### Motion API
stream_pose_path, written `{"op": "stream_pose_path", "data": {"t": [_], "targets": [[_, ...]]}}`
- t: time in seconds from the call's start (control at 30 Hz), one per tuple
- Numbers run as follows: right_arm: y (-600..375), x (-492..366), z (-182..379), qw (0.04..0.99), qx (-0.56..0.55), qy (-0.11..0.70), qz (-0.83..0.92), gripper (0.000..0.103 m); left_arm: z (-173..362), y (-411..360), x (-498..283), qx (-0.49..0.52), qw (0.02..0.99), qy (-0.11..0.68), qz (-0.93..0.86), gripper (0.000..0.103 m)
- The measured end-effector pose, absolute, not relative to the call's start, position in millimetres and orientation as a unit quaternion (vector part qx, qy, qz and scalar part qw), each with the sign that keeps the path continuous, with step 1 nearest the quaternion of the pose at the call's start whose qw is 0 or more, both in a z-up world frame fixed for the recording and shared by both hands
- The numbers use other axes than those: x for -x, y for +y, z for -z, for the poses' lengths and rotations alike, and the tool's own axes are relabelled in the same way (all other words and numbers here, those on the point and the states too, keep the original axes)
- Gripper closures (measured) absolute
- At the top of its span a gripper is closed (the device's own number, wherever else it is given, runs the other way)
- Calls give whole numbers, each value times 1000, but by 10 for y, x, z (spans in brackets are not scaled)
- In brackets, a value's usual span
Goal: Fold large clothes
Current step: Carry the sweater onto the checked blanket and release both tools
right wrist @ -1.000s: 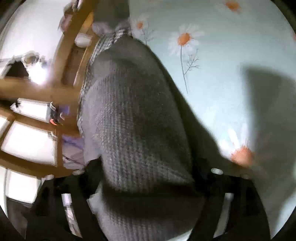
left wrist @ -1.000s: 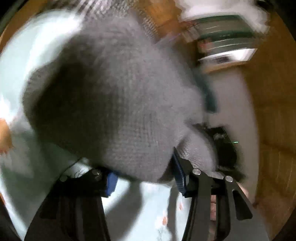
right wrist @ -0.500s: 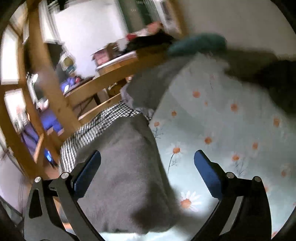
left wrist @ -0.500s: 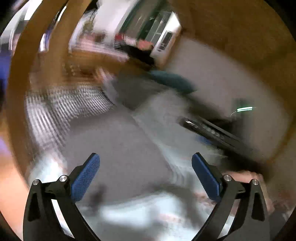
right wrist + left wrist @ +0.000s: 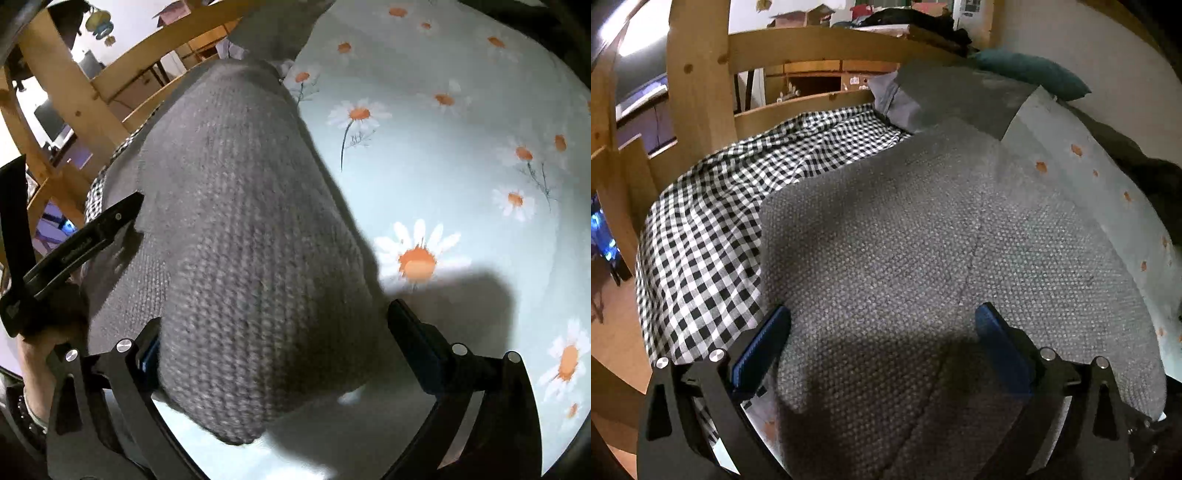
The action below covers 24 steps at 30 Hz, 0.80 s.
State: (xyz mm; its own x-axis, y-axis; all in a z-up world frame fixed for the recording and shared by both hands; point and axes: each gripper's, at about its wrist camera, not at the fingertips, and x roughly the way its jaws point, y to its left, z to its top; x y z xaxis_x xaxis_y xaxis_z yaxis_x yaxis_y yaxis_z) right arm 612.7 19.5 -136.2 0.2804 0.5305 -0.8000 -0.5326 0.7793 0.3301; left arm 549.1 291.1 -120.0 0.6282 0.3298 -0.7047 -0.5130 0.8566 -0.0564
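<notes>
— Where's the grey knit sweater (image 5: 923,258)?

— I see it spread on the bed's daisy sheet (image 5: 461,155), partly over the checked cloth (image 5: 713,221).

— Your fingers?

— My left gripper (image 5: 882,339) is spread wide above the knit, holding nothing. My right gripper (image 5: 273,350) is spread too; the sweater bulges between them, possibly touching the left pad

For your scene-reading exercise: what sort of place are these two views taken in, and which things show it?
Most likely a bedroom, on a wooden-framed bed. The grey knit garment lies on a daisy-print sheet, beside a checked cloth, with a wooden rail and a teal pillow behind.
</notes>
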Motion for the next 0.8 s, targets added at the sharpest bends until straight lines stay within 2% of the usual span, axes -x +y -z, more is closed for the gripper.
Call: {"op": "stream_pose_path", "data": {"t": [0.23,0.33,0.43,0.6,0.73,0.8], "targets": [[171,-6103,1328,804,-11,493,-333,4,1242,2814,-5523,125,894,358,-238,4],[183,-6021,1271,818,-34,469,-332,4,1330,2917,-5586,128,892,361,-240,5],[16,-5869,1074,836,-67,433,-331,3,1193,2910,-5555,131,890,368,-234,5],[-418,-5540,560,906,-37,326,-268,3,727,2418,-5262,125,935,278,-183,5],[-870,-5328,332,929,-33,299,-216,3,620,1878,-5249,120,939,292,-133,5],[-1053,-5271,279,919,-39,322,-223,3,580,1654,-5165,132,937,299,-124,5]]}}
